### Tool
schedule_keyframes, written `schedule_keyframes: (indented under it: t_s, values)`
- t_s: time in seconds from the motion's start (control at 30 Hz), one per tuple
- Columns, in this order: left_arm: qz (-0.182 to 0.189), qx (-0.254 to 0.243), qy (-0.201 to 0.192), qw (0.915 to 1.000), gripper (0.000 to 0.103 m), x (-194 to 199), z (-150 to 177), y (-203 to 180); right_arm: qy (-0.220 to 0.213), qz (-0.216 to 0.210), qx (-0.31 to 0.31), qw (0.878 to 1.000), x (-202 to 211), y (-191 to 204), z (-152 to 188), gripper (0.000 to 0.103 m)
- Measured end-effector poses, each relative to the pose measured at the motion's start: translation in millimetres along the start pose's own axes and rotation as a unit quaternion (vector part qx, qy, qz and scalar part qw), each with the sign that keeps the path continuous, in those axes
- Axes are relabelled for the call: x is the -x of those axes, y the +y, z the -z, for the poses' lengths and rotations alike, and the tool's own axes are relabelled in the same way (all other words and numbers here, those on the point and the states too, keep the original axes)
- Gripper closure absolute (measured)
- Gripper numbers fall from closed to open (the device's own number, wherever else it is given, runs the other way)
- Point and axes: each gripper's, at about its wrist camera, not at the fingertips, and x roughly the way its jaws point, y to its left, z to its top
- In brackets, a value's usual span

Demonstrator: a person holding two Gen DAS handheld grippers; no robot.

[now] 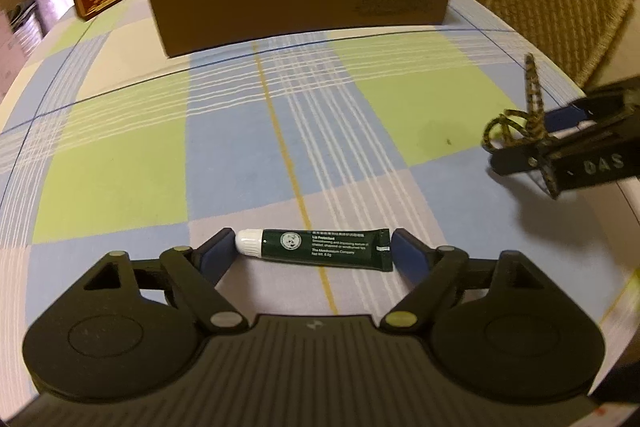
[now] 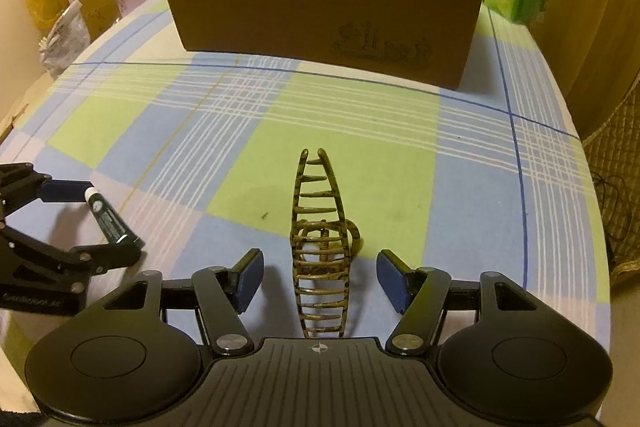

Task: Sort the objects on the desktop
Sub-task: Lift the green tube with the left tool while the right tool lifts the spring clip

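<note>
The left gripper [image 1: 314, 253] bracketed the tube [image 1: 320, 249] endwise; the right gripper [image 2: 320, 281] gaped around the clip [image 2: 320, 247], box [image 2: 320, 15] at twelve o'clock, both seemingly poised for pickup.

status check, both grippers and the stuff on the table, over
Left gripper open, jaws bracketing lip balm tube end to end. Right gripper open around hair claw, not clamped. Path to brown box clear.

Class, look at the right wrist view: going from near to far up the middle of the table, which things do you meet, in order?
Right gripper → tortoiseshell hair claw clip → bare plaid tablecloth → brown cardboard box.
</note>
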Motion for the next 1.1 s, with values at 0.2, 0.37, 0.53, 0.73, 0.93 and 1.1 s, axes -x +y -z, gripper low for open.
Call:
schedule_keyframes:
  t_s: [0.2,0.37,0.53,0.73,0.93,1.1]
  values:
    - [0.018,-0.027,0.012,0.9994,0.022,-0.6,-3.7,3.9,0.005,0.019,0.020,1.000,-5.2,6.4,-3.8,0.079]
    - [0.023,-0.049,0.017,0.9984,0.022,0.1,-8.7,7.9,0.008,0.027,0.004,1.000,-7.3,9.5,-8.5,0.079]
    - [0.035,-0.055,0.009,0.9979,0.022,3.7,-18.0,17.2,-0.003,0.033,0.000,0.999,-3.8,15.0,-15.6,0.079]
    - [0.044,-0.059,-0.004,0.9973,0.022,9.2,-30.3,25.2,-0.007,0.035,-0.005,0.999,-2.3,20.5,-25.5,0.079]
    - [0.052,-0.054,-0.019,0.9970,0.022,17.0,-44.1,33.2,-0.007,0.026,-0.011,1.000,-1.2,23.6,-33.2,0.079]
    - [0.060,-0.047,-0.031,0.9966,0.022,24.7,-56.8,41.5,-0.009,0.015,-0.017,1.000,1.4,25.9,-38.8,0.079]
